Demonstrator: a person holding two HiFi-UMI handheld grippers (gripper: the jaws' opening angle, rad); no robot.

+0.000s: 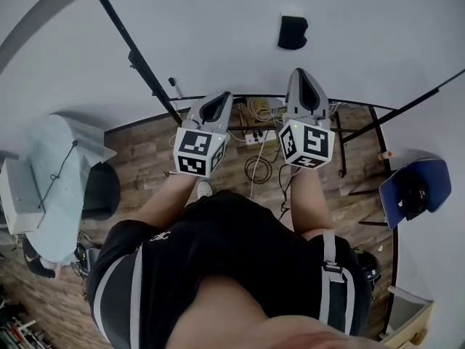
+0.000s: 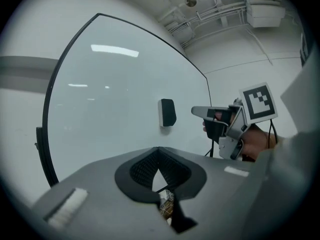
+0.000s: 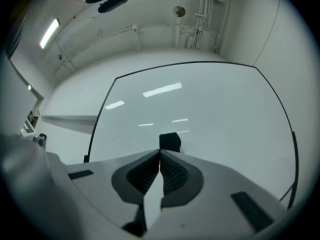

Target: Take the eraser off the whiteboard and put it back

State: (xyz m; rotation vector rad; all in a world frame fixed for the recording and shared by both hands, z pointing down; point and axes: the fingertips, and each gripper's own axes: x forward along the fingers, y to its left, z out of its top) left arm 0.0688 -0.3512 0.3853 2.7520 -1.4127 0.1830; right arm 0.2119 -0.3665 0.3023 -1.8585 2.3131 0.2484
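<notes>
A black eraser [image 1: 293, 33] sticks to the whiteboard [image 1: 218, 35], above and ahead of both grippers. In the head view my right gripper [image 1: 300, 73] points at the board just below the eraser, a short gap away, jaws shut and empty. My left gripper [image 1: 221, 97] sits lower and to the left, also shut with nothing in it. The right gripper view has the eraser [image 3: 170, 142] right above my closed fingertips [image 3: 160, 152]. The left gripper view shows the eraser [image 2: 167, 112] on the board, the right gripper [image 2: 199, 112] beside it, and my own shut jaws [image 2: 158, 149] below.
The whiteboard's black stand legs [image 1: 363, 133] spread over the wooden floor. Cables and a power strip [image 1: 258, 140] lie under the board. A blue chair [image 1: 410, 191] stands at the right, and a grey covered desk [image 1: 58, 173] at the left.
</notes>
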